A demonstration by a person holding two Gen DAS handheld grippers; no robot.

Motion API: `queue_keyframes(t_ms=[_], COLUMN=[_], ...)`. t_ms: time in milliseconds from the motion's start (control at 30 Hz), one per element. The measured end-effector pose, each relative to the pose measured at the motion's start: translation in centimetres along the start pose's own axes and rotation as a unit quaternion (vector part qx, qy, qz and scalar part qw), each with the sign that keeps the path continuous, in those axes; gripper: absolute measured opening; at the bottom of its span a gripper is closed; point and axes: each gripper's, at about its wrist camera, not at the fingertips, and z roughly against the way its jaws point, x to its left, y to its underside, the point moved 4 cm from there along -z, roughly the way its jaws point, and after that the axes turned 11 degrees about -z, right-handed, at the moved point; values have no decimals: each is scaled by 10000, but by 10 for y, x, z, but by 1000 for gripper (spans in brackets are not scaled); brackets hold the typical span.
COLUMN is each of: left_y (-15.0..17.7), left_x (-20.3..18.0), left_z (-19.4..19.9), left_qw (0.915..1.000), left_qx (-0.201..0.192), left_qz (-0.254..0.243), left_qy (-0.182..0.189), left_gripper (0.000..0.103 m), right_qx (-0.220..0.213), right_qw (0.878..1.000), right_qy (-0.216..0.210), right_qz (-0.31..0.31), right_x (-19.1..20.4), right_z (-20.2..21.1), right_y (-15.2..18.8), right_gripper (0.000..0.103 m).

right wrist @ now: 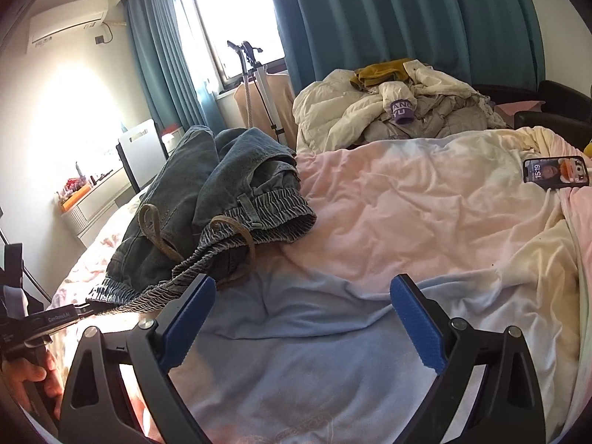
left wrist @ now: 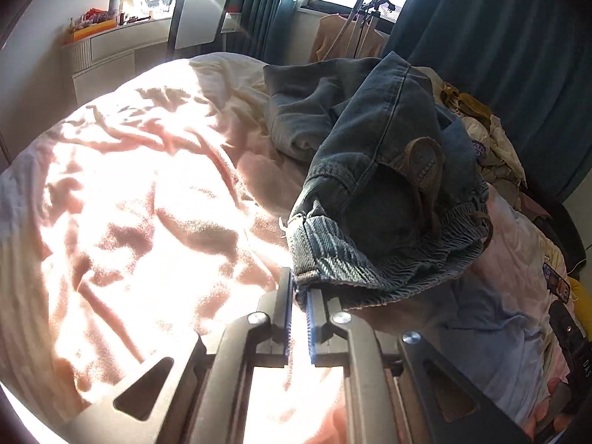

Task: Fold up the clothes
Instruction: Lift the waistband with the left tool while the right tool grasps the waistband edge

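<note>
We've got the left gripper (left wrist: 299, 288) clamped on the jeans (left wrist: 373, 170) at the waistband corner. Denim is bunched on the pink bedding (left wrist: 140, 199), brown drawstring (left wrist: 425, 185) looped on top.

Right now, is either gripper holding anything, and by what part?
The left gripper is shut on the jeans at the waistband corner. The right gripper is open, holding nothing.

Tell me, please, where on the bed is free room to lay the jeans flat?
Free: the pink and blue cover between the jeans and the phone, and the sunlit blanket beside the jeans. Crowded: the pile of pale clothes by the curtain.
</note>
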Motion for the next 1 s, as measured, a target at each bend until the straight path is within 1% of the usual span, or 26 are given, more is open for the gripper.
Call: queue_keyframes(t_ms=[100,167,200,267,333,400,433,533,600,667,700,800,867,1000], left_y=[1,3,3,3,7,11,11,13,14,14,14,12,12,10], left_x=[0,1,0,1,6,12,14,17,21,22,22,17,10,-3], left_z=[0,2,2,3,5,7,7,7,5,2,0,-4,-8,-14], left_qw=[9999,9999,9998,9993,9989,9988,9985,9975,9965,9958,9957,9964,9972,9992], left_qx=[-29,-36,-58,-90,-69,-60,-59,-51,-28,0,0,-19,-24,-119], left_qz=[61,48,67,144,225,326,391,625,804,896,912,842,735,386], left_qy=[104,150,204,345,401,373,376,317,232,164,148,130,135,-23], left_gripper=[10,10,11,11,13,19,20,27,35,36,36,36,36,37], right_qx=[190,337,422,573,646,580,568,675,732,791,738,627,698,799], right_qw=[9998,9991,9986,9976,9970,9968,9967,9966,9965,9961,9963,9962,9956,9946], right_qy=[51,161,199,222,181,240,251,100,41,79,113,236,218,216], right_qz=[4,187,251,323,376,486,522,463,413,391,417,559,590,619], right_x=[1,4,4,5,7,10,10,6,2,-1,0,1,2,1], right_z=[-11,-24,-32,-48,-62,-73,-79,-101,-114,-124,-127,-138,-149,-169], right_y=[2,3,4,3,1,-4,-6,-10,-13,-17,-20,-28,-30,-31], right_gripper=[86,71,68,55,49,49,49,49,50,50,50,50,50,50])
